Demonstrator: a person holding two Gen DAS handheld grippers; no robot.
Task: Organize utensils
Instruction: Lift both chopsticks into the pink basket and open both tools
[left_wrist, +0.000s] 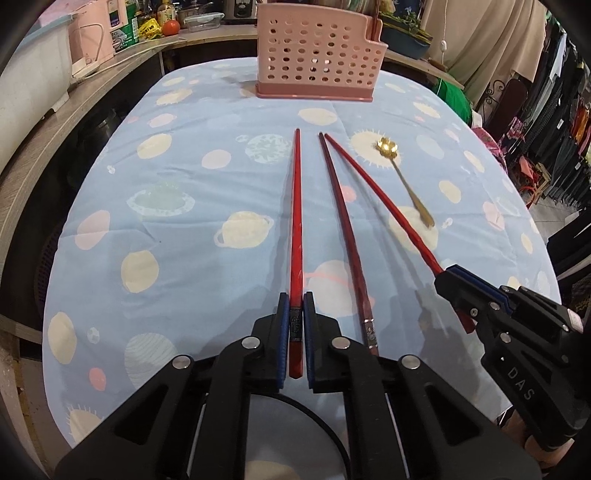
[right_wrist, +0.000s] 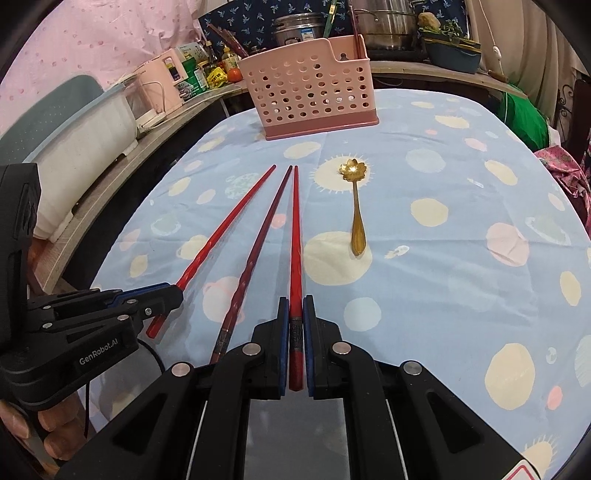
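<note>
Already the left gripper (left_wrist: 294, 321) was clamped on one slim red chopstick (left_wrist: 295, 221) and the right gripper (right_wrist: 294, 325) on another (right_wrist: 294, 229), both shafts pointing toward the perforated pink plastic utensil basket (left_wrist: 317, 55), seemingly empty, straight ahead.

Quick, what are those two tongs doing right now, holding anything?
Left tongs: closed on a red chopstick.
Right tongs: closed on another red chopstick.
</note>
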